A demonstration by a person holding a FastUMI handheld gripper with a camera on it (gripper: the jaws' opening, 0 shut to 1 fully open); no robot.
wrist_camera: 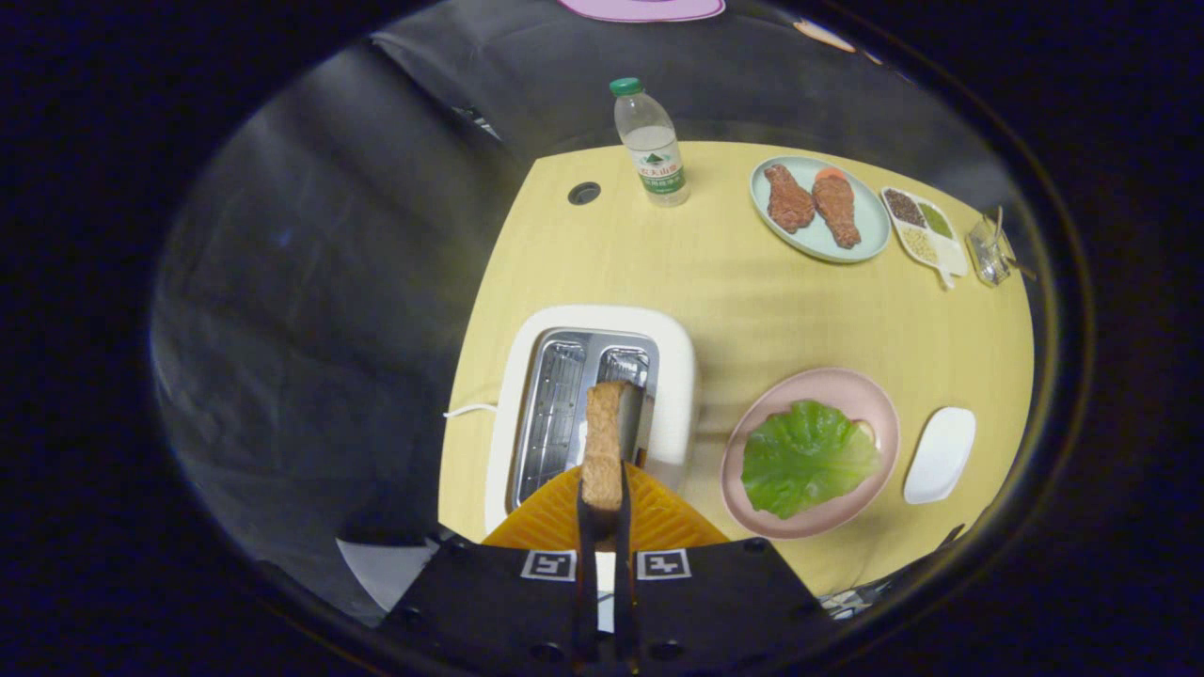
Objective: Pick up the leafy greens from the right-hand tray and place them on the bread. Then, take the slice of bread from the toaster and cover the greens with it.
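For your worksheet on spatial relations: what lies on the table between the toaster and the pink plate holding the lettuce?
In the gripper view, only bare table separates the toaster from the pink plate.

Pale yellow wood-look bench (pixel 752 291) w/ rounded corners, round cable hole (pixel 584 193) near far left corner. Dark wrinkled cloth wall (pixel 320 244) hangs to the left & behind the bench, folds catching soft sheen. Light even from overhead, no hard shadows on bench top. White cable (pixel 468 410) trails off bench's left edge. Surroundings otherwise dim.
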